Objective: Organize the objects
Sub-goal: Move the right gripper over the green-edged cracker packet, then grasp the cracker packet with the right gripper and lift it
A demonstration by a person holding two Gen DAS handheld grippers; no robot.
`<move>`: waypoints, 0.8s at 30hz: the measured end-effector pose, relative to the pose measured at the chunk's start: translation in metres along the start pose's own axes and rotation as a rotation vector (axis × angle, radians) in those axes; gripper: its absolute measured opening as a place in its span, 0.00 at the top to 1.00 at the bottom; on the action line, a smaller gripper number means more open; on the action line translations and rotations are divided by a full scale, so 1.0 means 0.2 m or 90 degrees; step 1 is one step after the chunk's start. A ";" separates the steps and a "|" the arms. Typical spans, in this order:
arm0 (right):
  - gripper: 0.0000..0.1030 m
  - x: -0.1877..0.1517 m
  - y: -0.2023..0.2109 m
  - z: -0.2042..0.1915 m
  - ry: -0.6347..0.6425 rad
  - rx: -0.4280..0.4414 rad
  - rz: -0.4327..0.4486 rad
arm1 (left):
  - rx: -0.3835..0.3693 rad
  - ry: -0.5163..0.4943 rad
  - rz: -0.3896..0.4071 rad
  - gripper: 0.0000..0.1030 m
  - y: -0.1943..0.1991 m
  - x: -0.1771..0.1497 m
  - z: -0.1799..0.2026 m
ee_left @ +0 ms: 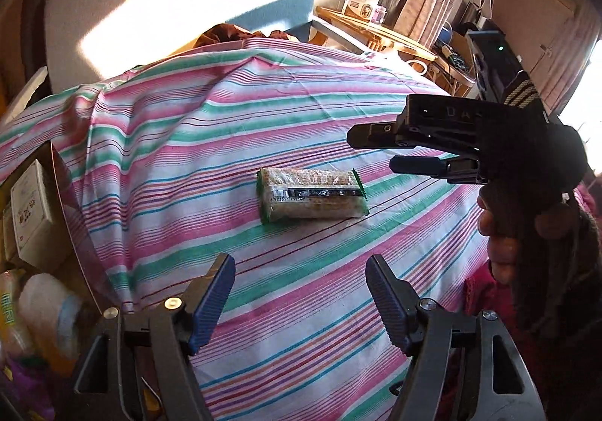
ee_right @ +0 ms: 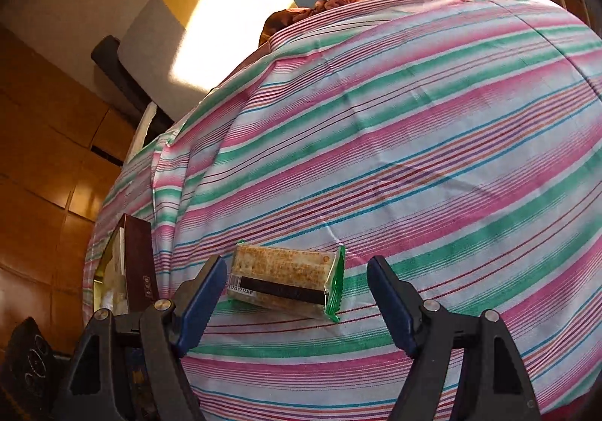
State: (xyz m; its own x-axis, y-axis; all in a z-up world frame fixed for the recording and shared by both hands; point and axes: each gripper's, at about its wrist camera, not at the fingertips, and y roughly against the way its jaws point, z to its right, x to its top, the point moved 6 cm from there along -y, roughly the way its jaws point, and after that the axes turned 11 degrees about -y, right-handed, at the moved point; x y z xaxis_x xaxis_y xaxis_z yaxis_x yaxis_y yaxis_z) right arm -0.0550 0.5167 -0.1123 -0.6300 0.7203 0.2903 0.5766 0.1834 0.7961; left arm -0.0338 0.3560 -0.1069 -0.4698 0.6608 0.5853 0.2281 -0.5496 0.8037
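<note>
A cracker packet (ee_left: pixel 311 194) with green sealed ends lies flat on the striped cloth (ee_left: pixel 233 127). My left gripper (ee_left: pixel 301 285) is open and empty, a little short of the packet. My right gripper shows in the left wrist view (ee_left: pixel 372 152) to the right of the packet, above the cloth, its fingers pointing left. In the right wrist view the right gripper (ee_right: pixel 295 287) is open, and the packet (ee_right: pixel 286 280) lies between and just beyond its fingertips. Neither gripper touches the packet.
A brown box (ee_left: pixel 56 195) holding a white carton and other packaged goods stands at the cloth's left edge; it also shows in the right wrist view (ee_right: pixel 137 266). A bottle (ee_left: pixel 45 312) lies beside it. Furniture and a wooden table (ee_left: pixel 376 31) stand beyond the far edge.
</note>
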 end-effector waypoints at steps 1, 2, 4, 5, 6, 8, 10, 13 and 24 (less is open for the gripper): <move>0.23 -0.01 0.00 -0.04 0.043 -0.011 -0.004 | -0.004 -0.002 -0.005 0.30 -0.01 -0.01 0.00; 0.23 -0.02 -0.01 -0.08 0.096 -0.026 -0.010 | -0.008 -0.005 -0.008 0.30 -0.02 -0.01 0.00; 0.23 -0.05 -0.02 -0.16 0.206 -0.064 -0.022 | -0.009 -0.009 -0.014 0.30 -0.01 -0.04 -0.01; 0.23 -0.06 -0.03 -0.19 0.257 -0.075 -0.031 | -0.013 -0.008 -0.015 0.30 0.00 -0.05 -0.02; 0.22 -0.08 -0.04 -0.22 0.301 -0.083 -0.042 | -0.014 -0.006 -0.015 0.30 0.01 -0.07 -0.03; 0.20 -0.10 -0.08 -0.25 0.374 -0.094 -0.073 | -0.002 -0.003 -0.016 0.30 0.04 -0.11 -0.06; 0.20 -0.13 -0.12 -0.26 0.434 -0.114 -0.105 | 0.004 0.000 -0.013 0.30 0.06 -0.13 -0.08; 0.19 -0.18 -0.20 -0.28 0.496 -0.122 -0.155 | 0.011 -0.001 -0.005 0.30 0.09 -0.15 -0.09; 0.34 -0.19 -0.41 -0.19 0.507 -0.166 -0.216 | 0.000 0.005 0.007 0.30 0.10 -0.15 -0.06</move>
State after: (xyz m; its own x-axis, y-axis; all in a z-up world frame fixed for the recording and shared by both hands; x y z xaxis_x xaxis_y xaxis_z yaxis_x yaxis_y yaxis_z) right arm -0.0992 0.4490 -0.1689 -0.9741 -0.0382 0.2230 0.2198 0.0745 0.9727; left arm -0.0262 0.3188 -0.1093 -0.4745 0.6508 0.5927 0.2332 -0.5563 0.7976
